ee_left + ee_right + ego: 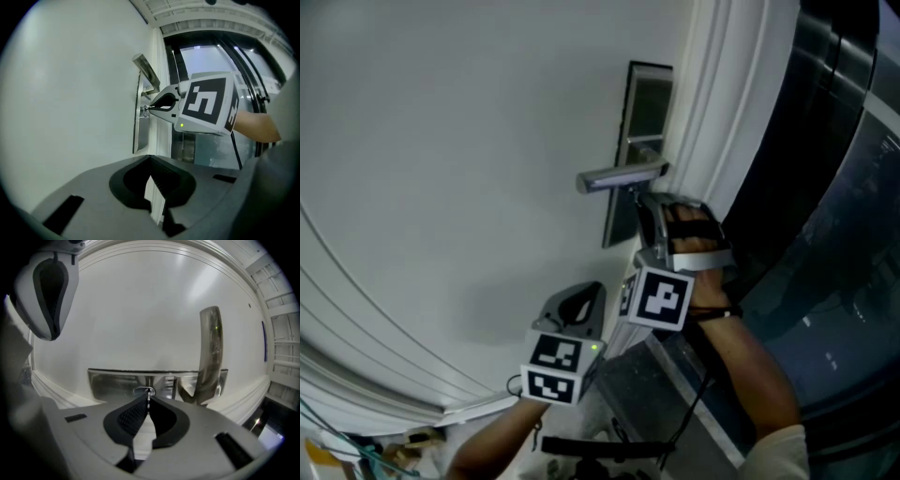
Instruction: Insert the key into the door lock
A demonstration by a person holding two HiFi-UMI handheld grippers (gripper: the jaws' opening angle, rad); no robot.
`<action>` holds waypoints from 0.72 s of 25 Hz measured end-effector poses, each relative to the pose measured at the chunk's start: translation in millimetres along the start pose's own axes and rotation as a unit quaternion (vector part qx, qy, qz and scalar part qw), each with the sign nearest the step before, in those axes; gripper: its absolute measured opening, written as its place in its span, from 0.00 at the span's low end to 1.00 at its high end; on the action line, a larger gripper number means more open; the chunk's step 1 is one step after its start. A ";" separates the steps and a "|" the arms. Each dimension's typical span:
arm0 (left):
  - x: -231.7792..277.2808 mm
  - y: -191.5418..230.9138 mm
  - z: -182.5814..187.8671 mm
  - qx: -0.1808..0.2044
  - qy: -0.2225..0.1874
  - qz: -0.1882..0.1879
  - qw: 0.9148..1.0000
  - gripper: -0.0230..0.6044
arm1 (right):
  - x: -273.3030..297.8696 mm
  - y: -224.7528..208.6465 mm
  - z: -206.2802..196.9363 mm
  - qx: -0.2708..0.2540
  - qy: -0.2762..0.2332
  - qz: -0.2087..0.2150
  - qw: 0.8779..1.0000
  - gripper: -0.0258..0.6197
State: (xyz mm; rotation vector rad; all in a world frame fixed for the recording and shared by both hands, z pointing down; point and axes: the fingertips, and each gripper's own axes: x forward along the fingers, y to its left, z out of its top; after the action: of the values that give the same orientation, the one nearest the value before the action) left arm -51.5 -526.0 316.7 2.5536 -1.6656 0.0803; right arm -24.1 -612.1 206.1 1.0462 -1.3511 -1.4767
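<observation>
A white door (459, 141) carries a steel lock plate (630, 141) with a lever handle (619, 176). My right gripper (645, 202) is just below the handle, against the plate. In the right gripper view my right gripper (148, 401) is shut on a thin silver key (149, 397). The key's tip is at the oval keyhole (144, 391) in the lock plate (112, 383), left of the handle (209, 352). My left gripper (586, 298) hangs lower and to the left, off the door. In its own view my left gripper (150, 159) is shut on nothing.
The moulded white door frame (717, 103) runs along the right of the lock plate. Beyond it stand dark glass panels (834, 187). Curved mouldings (384, 375) edge the door's lower left, with some clutter (366, 455) at the bottom left corner.
</observation>
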 end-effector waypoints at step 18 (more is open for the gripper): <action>-16.0 4.5 -8.0 0.002 0.004 -0.006 1.000 0.04 | -0.8 3.4 4.3 0.043 -0.008 -0.013 0.999 0.10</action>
State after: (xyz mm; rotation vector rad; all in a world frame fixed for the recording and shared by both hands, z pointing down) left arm -62.0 -512.4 323.4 2.5621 -1.6489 0.0918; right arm -27.9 -610.2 209.8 1.1115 -1.4278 -1.4599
